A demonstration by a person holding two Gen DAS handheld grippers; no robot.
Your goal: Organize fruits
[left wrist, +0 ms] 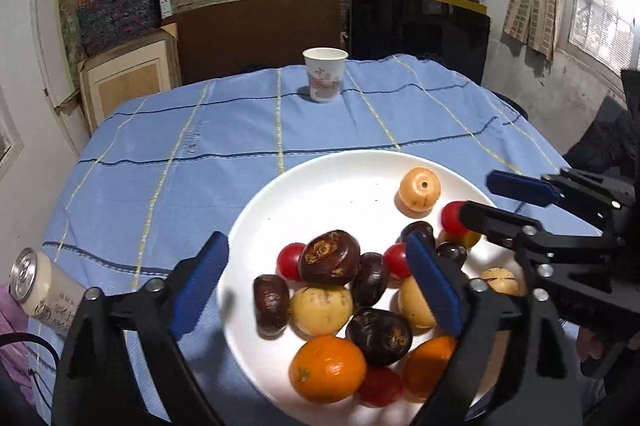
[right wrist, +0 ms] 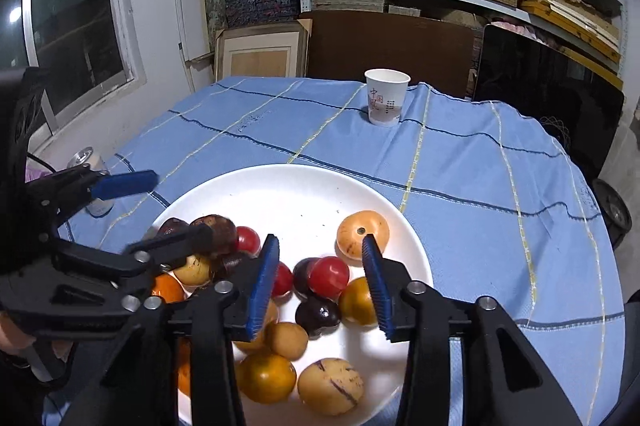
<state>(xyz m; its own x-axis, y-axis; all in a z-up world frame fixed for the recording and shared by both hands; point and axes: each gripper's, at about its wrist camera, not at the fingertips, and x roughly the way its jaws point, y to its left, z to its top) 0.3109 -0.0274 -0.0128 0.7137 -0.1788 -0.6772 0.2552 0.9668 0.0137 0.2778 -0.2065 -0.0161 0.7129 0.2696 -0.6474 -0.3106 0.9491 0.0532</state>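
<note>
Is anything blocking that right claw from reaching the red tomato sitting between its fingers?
Nothing visible does. The right gripper is open, and the red tomato lies on top of the pile on the white plate, exposed between the blue pads.

Woven blue cloth (right wrist: pixel 460 162), matt and faintly creased, spread over the counter. Glossy white glazed plate (left wrist: pixel 320 186), smooth throughout. Shiny-skinned red fruits (right wrist: pixel 329 277) beside a dull, rough-looking dark brown fruit (left wrist: pixel 330 258) and a finely pitted orange (left wrist: pixel 328 368). Printed paper cup (left wrist: pixel 324 74), matt. Brushed metal can top (left wrist: pixel 24 276). Matt black plastic gripper frames with ridged blue fingers (right wrist: pixel 262 290).
</note>
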